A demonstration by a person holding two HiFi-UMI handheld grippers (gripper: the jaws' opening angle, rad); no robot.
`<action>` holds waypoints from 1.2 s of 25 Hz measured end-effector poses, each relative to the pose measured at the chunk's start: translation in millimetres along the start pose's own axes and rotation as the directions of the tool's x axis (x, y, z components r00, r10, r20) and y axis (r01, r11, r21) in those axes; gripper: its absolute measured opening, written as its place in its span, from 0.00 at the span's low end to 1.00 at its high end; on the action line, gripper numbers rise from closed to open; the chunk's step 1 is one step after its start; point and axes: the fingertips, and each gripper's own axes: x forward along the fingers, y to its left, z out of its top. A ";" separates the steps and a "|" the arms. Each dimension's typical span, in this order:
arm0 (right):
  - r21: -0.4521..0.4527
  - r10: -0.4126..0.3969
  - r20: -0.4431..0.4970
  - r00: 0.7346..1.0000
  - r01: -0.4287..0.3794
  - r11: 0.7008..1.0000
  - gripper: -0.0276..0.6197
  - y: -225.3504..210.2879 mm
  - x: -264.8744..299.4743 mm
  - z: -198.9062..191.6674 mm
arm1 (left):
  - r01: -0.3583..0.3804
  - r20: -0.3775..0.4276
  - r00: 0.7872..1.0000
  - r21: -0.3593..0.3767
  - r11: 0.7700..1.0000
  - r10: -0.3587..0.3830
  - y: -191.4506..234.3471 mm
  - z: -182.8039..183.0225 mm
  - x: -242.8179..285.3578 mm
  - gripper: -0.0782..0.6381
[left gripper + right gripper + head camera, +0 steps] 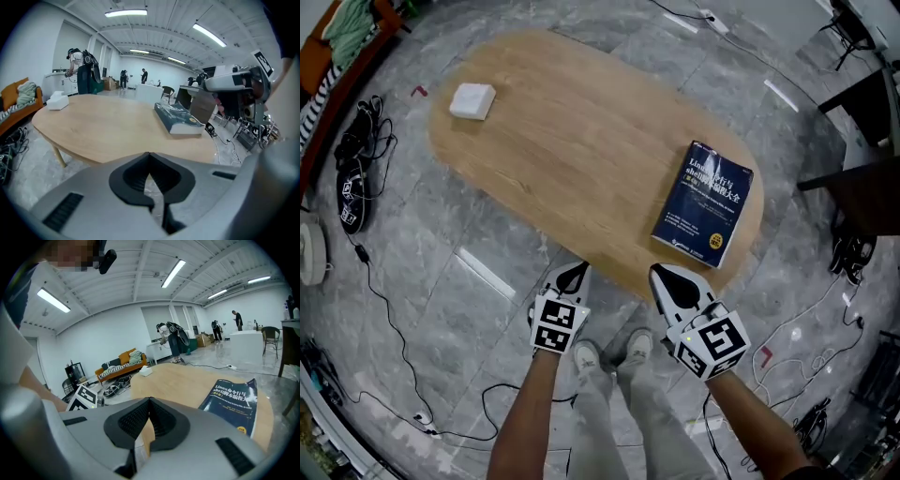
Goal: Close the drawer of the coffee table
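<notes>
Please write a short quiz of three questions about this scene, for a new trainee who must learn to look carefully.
1. True or false: the blue book lies on the coffee table, nearer to the right gripper than to the left gripper.
2. Choose one. The jaws of both grippers are: A) wide apart; B) shut, with nothing between them; C) shut on the book.
3. Short answer: does the head view show a drawer, open or closed?

Key: 1 true. 2 B. 3 no; only the tabletop shows, with the book and a white box on it.
</notes>
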 end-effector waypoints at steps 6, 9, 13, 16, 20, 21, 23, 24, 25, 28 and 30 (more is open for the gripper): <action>0.000 -0.015 0.011 1.000 0.015 1.000 0.06 4.6 -19.1 25.2 | -0.013 0.047 0.999 0.008 1.000 0.013 -2.5 47.6 -29.6 0.11; 0.000 -0.022 0.017 1.000 0.022 1.000 0.06 7.2 -25.9 37.4 | -0.009 0.072 0.997 0.002 1.000 0.008 -5.5 70.3 -44.1 0.11; -0.004 -0.025 0.020 0.999 0.025 1.000 0.06 13.0 -37.5 53.5 | -0.007 0.105 0.994 0.012 1.000 0.005 -16.0 97.5 -64.7 0.11; -0.004 -0.029 0.026 0.999 0.029 1.000 0.06 19.0 -47.1 68.0 | -0.012 0.113 0.994 0.041 0.999 0.007 -25.3 113.7 -82.9 0.11; -0.006 -0.034 0.032 0.999 0.034 0.999 0.06 31.9 -61.4 83.8 | -0.017 0.116 0.993 0.083 0.996 0.007 -40.1 131.8 -110.5 0.11; -0.004 -0.036 0.030 0.999 0.037 0.999 0.06 35.6 -65.4 86.5 | -0.017 0.122 0.993 0.082 0.997 0.007 -43.4 136.2 -117.6 0.11; 0.000 -0.040 0.028 0.999 0.040 0.999 0.06 43.4 -73.5 92.2 | -0.019 0.136 0.991 0.079 0.997 0.008 -48.0 144.8 -132.1 0.11; 0.002 -0.041 0.030 0.999 0.041 0.999 0.06 47.6 -77.4 95.8 | -0.022 0.143 0.990 0.078 0.997 0.011 -49.6 148.8 -139.3 0.11; 0.001 -0.042 0.032 0.999 0.042 0.999 0.06 52.0 -81.5 99.6 | -0.024 0.150 0.989 0.078 0.997 0.012 -51.7 152.5 -146.6 0.11; -0.011 -0.047 0.042 0.998 0.047 0.999 0.06 62.5 -94.1 113.5 | -0.017 0.170 0.985 0.081 0.997 0.003 -61.1 163.6 -166.5 0.11; -0.017 -0.058 0.055 0.997 0.059 0.998 0.06 66.6 -101.7 125.2 | -0.008 0.179 0.984 0.092 0.996 -0.008 -67.6 171.4 -177.5 0.11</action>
